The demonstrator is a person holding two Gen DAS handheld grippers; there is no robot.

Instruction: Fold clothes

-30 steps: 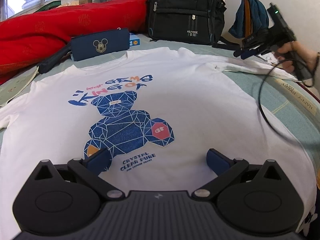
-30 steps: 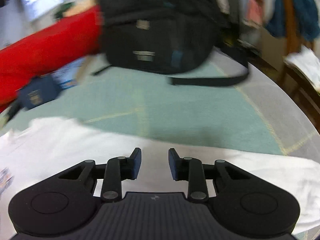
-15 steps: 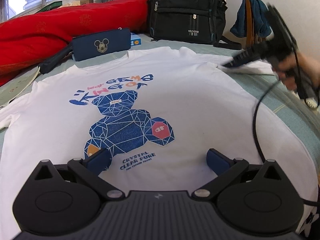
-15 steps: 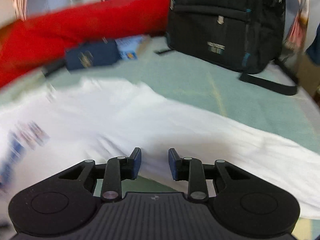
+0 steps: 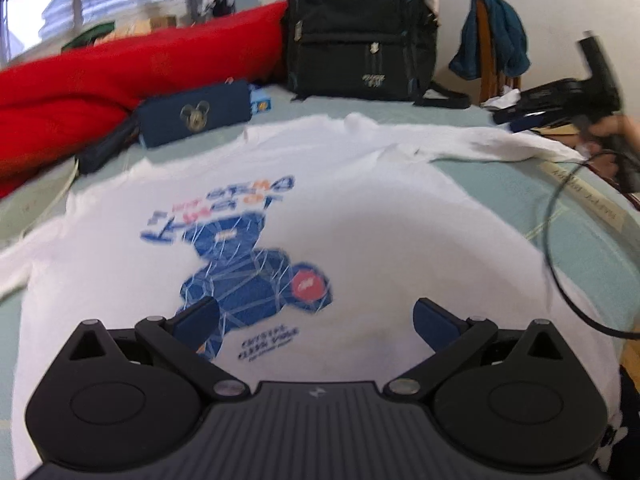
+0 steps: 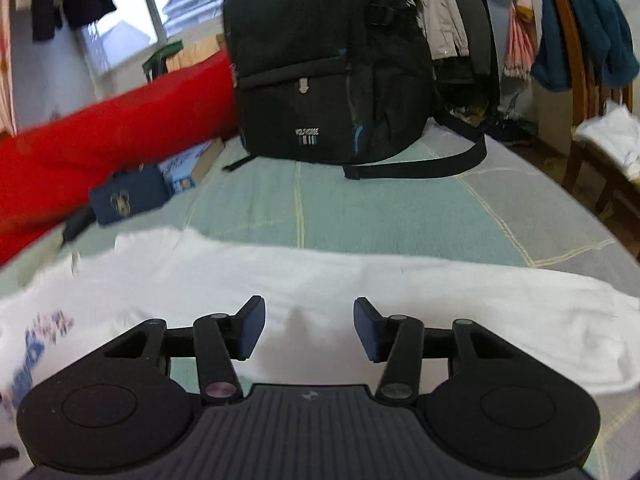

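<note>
White T-shirt spread flat on the bed, print up. My left fingers spread wide above its hem. My right fingers parted over its sleeve, gripping nothing.

White T-shirt with blue bear print; black backpack; red bolster; pale green bedsheet.

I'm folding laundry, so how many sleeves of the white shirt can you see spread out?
2. One sleeve stretches right, under the right gripper. The other sleeve lies at the left edge, partly cut off.
</note>
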